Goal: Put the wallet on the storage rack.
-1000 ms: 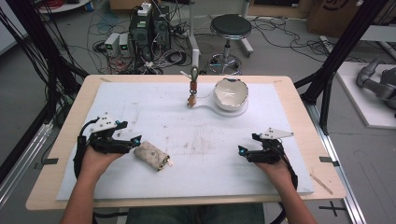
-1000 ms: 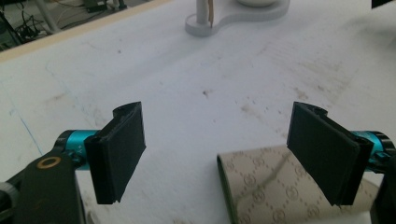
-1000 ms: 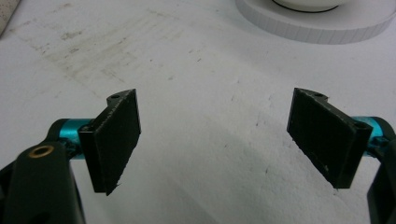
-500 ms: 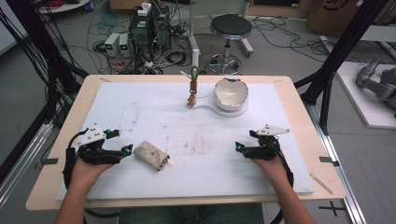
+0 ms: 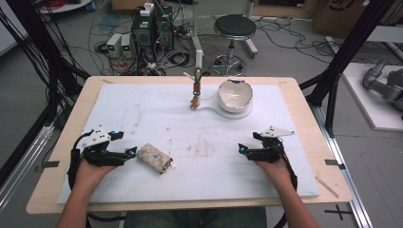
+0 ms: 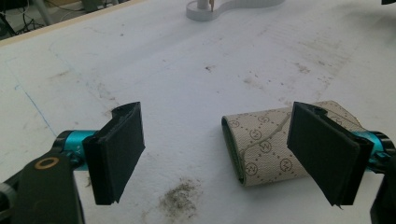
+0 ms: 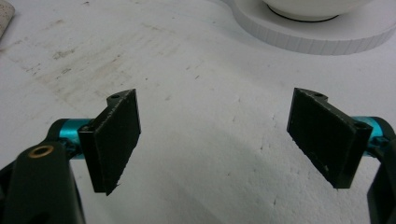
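With its fingers released, the left gripper [image 5: 129, 154] has drawn back beside the beige monogrammed pouch [image 5: 154, 157] on the white surface [image 5: 199, 175]; right gripper [image 5: 242, 151] also agape; pickup apparently pending.

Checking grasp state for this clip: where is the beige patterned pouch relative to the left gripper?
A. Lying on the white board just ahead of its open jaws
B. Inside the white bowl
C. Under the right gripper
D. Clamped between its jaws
A: the beige patterned pouch lies flat on the white board by the left gripper, whose jaws stand wide apart without pressing it.
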The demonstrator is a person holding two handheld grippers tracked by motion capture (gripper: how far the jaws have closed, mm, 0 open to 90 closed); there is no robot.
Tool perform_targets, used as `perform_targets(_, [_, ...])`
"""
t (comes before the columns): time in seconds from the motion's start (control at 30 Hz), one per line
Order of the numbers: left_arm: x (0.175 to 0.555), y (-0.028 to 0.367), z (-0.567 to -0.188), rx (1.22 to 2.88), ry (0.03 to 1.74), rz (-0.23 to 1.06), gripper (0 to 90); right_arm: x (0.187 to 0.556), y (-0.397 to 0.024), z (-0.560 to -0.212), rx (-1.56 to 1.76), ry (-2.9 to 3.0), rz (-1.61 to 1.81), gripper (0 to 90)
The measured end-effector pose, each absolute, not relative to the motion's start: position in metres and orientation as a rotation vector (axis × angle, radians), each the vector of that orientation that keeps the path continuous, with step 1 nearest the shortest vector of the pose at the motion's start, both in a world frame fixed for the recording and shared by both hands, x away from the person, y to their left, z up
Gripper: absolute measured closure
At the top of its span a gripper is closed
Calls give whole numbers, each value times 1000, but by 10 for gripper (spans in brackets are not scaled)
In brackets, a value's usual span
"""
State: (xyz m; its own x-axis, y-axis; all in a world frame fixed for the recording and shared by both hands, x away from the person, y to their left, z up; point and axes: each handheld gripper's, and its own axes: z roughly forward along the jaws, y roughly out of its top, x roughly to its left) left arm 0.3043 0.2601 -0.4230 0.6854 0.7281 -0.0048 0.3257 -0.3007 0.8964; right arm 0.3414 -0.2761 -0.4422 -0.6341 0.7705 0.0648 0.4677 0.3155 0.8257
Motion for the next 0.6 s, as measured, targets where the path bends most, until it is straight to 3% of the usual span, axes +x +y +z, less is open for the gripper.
perform_targets(0.3, [300, 267, -421, 1909, 829, 528, 188, 340, -269, -439, 1092, 2246, 1253, 176])
perform_targets(0.6, [291, 282, -419, 1900, 891, 567, 188, 333, -235, -429, 988, 2287, 1290, 176])
